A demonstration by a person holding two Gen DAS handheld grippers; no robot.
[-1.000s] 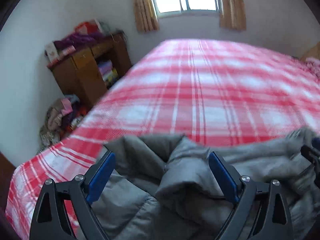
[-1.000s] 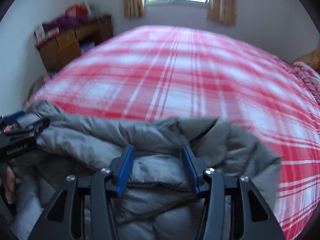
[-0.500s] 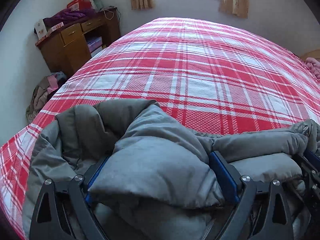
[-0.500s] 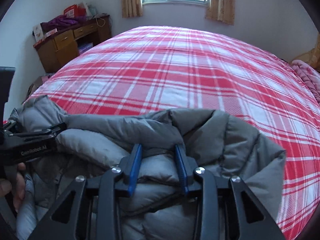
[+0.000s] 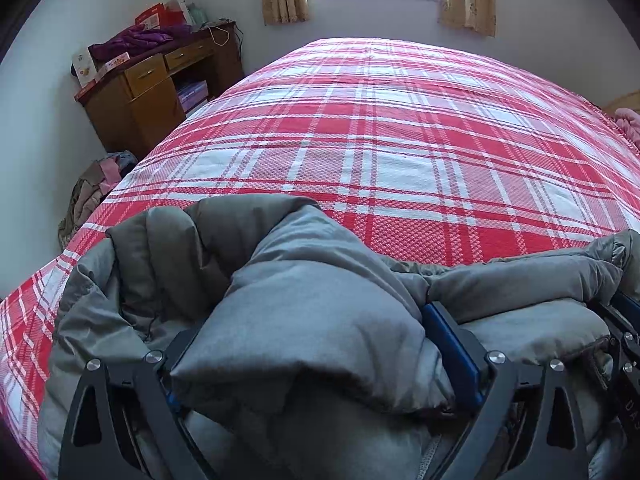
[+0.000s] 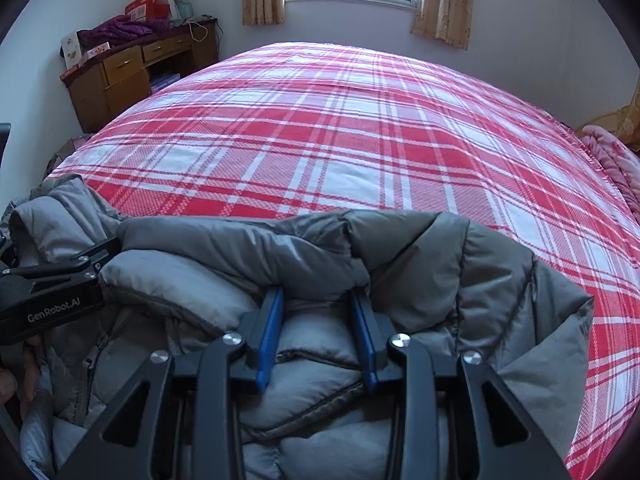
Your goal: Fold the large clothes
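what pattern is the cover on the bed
Red and white plaid bed cover, clearest in the right wrist view.

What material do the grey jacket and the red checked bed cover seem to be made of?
Grey jacket: probably a smooth synthetic shell, nylon or polyester, over soft filling; it has a faint sheen, stitched quilt lines and puffy sections. Whether the filling is down cannot be told.
Red checked bed cover: apparently a woven, matte cloth, perhaps cotton; a fine weave texture shows in the red and white squares, with no shine.
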